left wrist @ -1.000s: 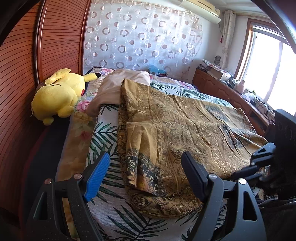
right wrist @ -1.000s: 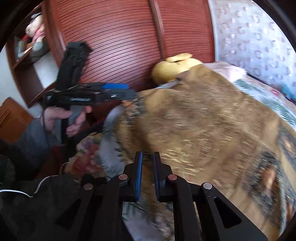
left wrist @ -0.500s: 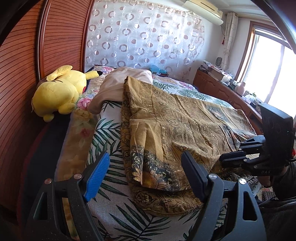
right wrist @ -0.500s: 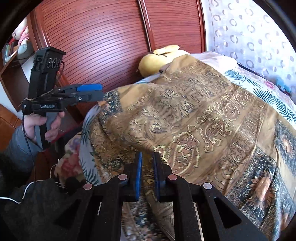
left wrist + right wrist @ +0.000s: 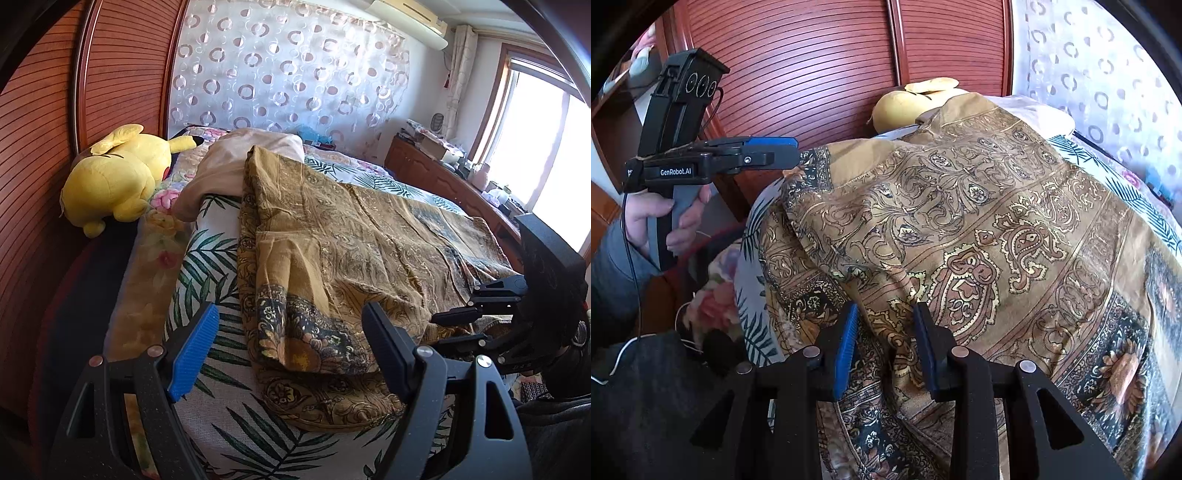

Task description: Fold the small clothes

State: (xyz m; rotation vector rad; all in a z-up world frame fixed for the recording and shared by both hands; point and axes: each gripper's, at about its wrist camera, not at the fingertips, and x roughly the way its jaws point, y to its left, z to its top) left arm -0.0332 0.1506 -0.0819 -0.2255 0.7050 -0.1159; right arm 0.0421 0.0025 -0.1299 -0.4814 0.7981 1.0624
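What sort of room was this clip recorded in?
Most likely a home bedroom: a bed with a palm-leaf sheet fills the view, a yellow plush toy lies at its head, and a wooden sideboard stands under a sunlit window.

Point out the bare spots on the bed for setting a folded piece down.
Bare leaf-print sheet lies between the floral strip and the brown garment, widening towards the near edge. The far end is crowded by the pillow and plush.
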